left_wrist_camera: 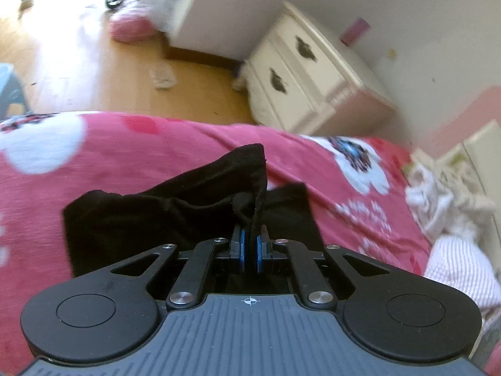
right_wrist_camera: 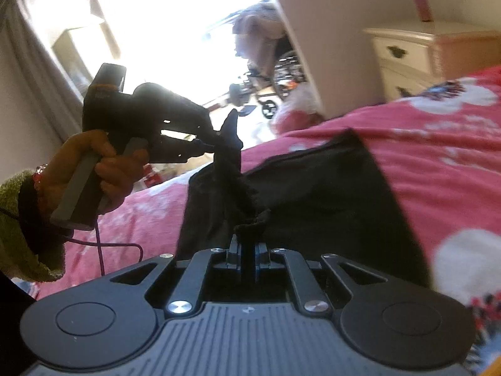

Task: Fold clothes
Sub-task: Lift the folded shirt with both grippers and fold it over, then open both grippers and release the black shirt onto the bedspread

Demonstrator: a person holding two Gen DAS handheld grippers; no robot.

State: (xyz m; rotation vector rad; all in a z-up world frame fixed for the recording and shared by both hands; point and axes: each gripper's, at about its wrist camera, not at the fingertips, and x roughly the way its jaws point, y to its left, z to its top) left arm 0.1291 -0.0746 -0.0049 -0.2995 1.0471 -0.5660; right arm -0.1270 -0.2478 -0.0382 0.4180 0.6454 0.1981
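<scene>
Left gripper [left_wrist_camera: 250,244] is pinching a bunched edge of the black garment [left_wrist_camera: 175,213], blue pads [left_wrist_camera: 240,244] nearly together with only cloth between them. Right gripper [right_wrist_camera: 249,260] is doing the same on another bunched edge, jaws closed down on the fabric. In the right wrist view the left gripper is also showing from the side, nipping a raised peak of the garment, with the person's left hand [right_wrist_camera: 94,169] wrapped round its handle, and a thin purple cable [right_wrist_camera: 103,247] is hanging below it.

The garment is lying spread on the pink floral bedspread [left_wrist_camera: 156,156], partly lifted where both grippers are holding it. It's draping between the two pinch points.

Beyond the bed edge: wooden floor [left_wrist_camera: 78,56], a cream chest of drawers [left_wrist_camera: 300,72] with dark handles against a pale wall, with a small pink block [left_wrist_camera: 357,31] standing on its top. A pink cushion-like lump [left_wrist_camera: 131,28] is sitting on the floor by the wall corner. Something pale and crumpled [left_wrist_camera: 162,76] is lying on the floor nearer the bed. White and striped fabrics [left_wrist_camera: 451,228] are piled at the right edge of the bed.

Nothing is blocking the garment except the grippers' own bodies, which are covering its near edge in both views.

Hard to read: strong backlight is washing out the upper middle of the right wrist view; wheeled frames [right_wrist_camera: 275,91] back there are too blurred to identify. Motion blur is softening the left wrist view throughout. What kind of garment it is, can't tell.
</scene>
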